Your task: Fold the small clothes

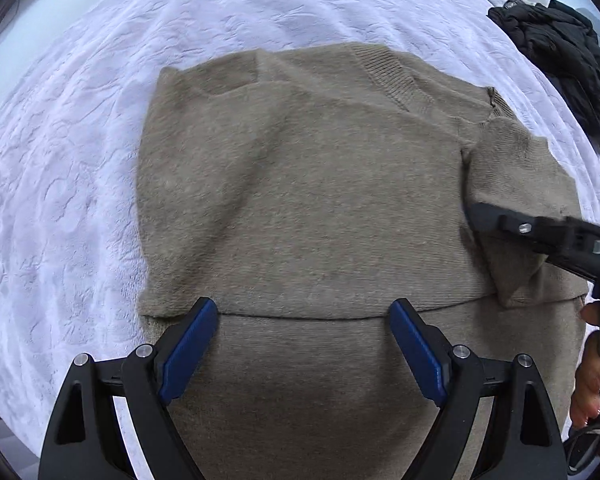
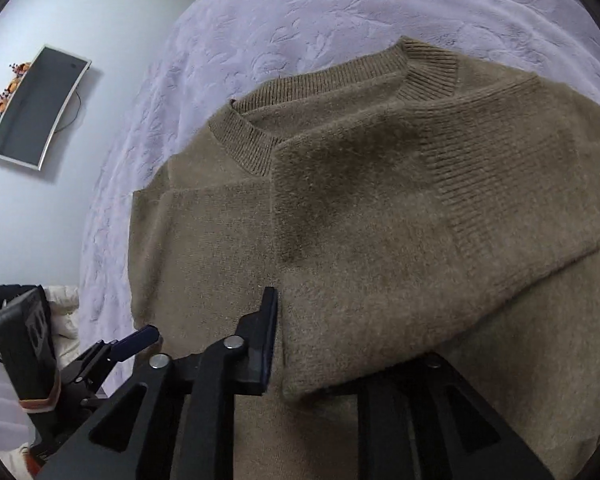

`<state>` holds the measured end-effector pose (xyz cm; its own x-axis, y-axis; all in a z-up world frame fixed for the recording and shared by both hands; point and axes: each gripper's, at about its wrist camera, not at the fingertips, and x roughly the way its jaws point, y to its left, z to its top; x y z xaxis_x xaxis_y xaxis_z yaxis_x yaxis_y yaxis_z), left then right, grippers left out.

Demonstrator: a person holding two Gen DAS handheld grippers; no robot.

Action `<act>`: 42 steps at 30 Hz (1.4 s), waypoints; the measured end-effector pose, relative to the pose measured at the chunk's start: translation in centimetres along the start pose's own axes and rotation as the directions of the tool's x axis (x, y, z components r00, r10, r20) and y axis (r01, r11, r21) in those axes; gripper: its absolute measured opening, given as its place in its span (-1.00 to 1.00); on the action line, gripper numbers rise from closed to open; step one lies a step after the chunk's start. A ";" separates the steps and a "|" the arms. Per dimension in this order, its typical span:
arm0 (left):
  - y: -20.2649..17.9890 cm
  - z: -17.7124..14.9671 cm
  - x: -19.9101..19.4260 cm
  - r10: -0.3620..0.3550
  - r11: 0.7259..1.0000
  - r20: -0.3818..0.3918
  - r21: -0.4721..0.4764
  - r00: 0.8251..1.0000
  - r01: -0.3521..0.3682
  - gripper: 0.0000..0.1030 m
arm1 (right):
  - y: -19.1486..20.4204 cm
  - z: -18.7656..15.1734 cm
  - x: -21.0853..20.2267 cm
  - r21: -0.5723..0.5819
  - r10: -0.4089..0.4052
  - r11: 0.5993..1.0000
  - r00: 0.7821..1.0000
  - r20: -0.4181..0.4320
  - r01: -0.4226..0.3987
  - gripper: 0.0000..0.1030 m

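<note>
- Bed point(image 1: 80, 160): a white embossed cover fills the left wrist view from 8 round to 2 o'clock, and most of it is bare. In the right wrist view its edge curves from 12 down to 8 o'clock, with pale floor point(image 2: 60, 220) beyond.
- Sweater point(image 1: 300, 200): brown knit, lying flat on the bed, partly folded. Its ribbed collar point(image 2: 340, 92) points to 12 o'clock in the right wrist view, and a sleeve point(image 2: 460, 220) is laid across the body toward 3 o'clock.
- Black clothes point(image 1: 560, 60): a dark heap at 2 o'clock in the left view, well apart from the sweater.
- Screen point(image 2: 40, 108): a flat dark panel at 9 o'clock in the right view, off the bed.
- Left claw point(image 1: 304, 344): spread wide and holding nothing, it hovers over the sweater's near half, with a fold edge running between its blue pads point(image 1: 188, 352).
- Right claw point(image 2: 340, 360): part open. One finger point(image 2: 266, 340) stands bare beside the sleeve's folded end, which drapes over the other finger. I cannot tell whether any cloth is pinched.
</note>
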<state>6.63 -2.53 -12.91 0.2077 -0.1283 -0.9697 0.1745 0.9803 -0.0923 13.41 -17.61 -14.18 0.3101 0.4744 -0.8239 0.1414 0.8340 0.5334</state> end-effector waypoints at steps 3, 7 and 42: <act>1.1 -0.2 0.0 -0.027 1.000 0.004 -0.006 1.000 0.027 0.73 | -1.3 0.2 -2.4 0.123 0.039 0.991 0.994 0.105 -0.052 0.05; 2.6 -0.7 -0.7 -0.052 0.999 0.019 -0.009 0.998 0.052 0.73 | -4.2 0.7 -3.2 0.352 0.114 0.918 0.972 0.207 -0.183 -0.50; 11.1 -0.5 -4.4 0.030 1.000 0.070 -0.003 0.997 -0.030 0.73 | -9.4 -2.4 -11.1 0.289 -0.353 0.912 0.916 0.193 0.290 0.30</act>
<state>7.20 8.95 -9.76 0.2799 -0.1087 -0.9539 0.1652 0.9842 -0.0636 6.43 -30.03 -10.48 0.4153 0.0860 -0.9056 0.4910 0.8168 0.3028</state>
